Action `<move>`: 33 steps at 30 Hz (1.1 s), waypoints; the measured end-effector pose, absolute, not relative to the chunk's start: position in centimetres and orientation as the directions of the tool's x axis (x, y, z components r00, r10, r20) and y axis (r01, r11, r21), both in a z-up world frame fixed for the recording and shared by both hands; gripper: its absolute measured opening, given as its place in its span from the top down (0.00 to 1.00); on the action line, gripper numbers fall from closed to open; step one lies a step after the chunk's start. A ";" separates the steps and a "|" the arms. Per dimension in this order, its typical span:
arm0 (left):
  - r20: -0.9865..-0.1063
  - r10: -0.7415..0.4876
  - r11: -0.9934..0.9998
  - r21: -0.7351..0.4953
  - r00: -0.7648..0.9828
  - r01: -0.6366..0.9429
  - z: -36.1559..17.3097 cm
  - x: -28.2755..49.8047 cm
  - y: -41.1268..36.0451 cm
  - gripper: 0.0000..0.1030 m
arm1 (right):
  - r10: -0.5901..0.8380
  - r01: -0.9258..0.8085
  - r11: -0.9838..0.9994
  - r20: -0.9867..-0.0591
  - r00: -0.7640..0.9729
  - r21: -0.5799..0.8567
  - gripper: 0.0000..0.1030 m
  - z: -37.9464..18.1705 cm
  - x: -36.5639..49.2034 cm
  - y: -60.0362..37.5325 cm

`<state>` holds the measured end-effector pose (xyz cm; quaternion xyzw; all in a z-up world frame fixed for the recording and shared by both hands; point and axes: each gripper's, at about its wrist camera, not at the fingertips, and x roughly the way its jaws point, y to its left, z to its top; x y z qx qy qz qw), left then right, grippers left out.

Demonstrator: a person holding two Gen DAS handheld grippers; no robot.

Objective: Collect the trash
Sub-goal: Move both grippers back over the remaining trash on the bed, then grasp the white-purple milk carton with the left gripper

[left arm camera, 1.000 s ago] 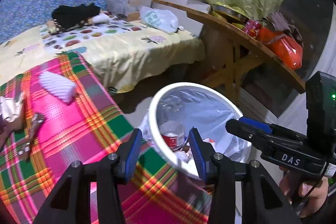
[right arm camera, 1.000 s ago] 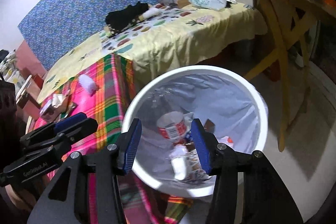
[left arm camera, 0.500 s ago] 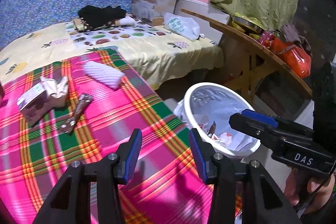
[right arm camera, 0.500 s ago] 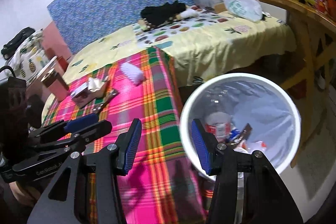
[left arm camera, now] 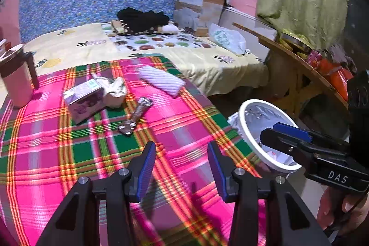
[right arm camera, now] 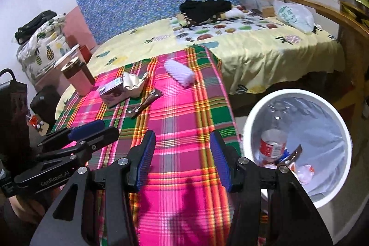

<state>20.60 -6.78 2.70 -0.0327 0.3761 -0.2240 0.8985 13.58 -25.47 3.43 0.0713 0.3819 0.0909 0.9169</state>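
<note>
though jaws wide, wrapper (left arm camera: pixel 135 115) well ahead

Both grippers wide open, holding nothing: left gripper (left arm camera: pixel 181 167) pointing 12 o'clock, right gripper (right arm camera: pixel 183 158) alongside at its 3 o'clock.

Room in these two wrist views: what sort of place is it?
Probably a lived-in bedroom: a bed under a pineapple-print sheet, a plaid blanket strewn with wrappers, and a lined white trash bin beside it.
</note>
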 end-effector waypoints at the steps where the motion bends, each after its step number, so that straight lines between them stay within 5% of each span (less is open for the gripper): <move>1: -0.662 -0.423 0.900 -0.228 0.619 0.371 2.6 20.7 -6.4 0.55 | 0.224 -0.118 0.973 -0.689 0.689 0.199 0.51 3.4 13.7 -25.2; 29: -0.674 -0.255 0.966 -0.152 0.693 0.208 2.5 27.0 2.1 0.55 | 0.299 -0.246 0.952 -0.733 0.612 0.183 0.51 2.2 18.5 -20.1; 33: -0.670 -0.251 0.966 -0.127 0.699 0.224 2.5 28.8 2.5 0.47 | 0.293 -0.246 0.953 -0.733 0.614 0.175 0.51 2.2 19.5 -20.1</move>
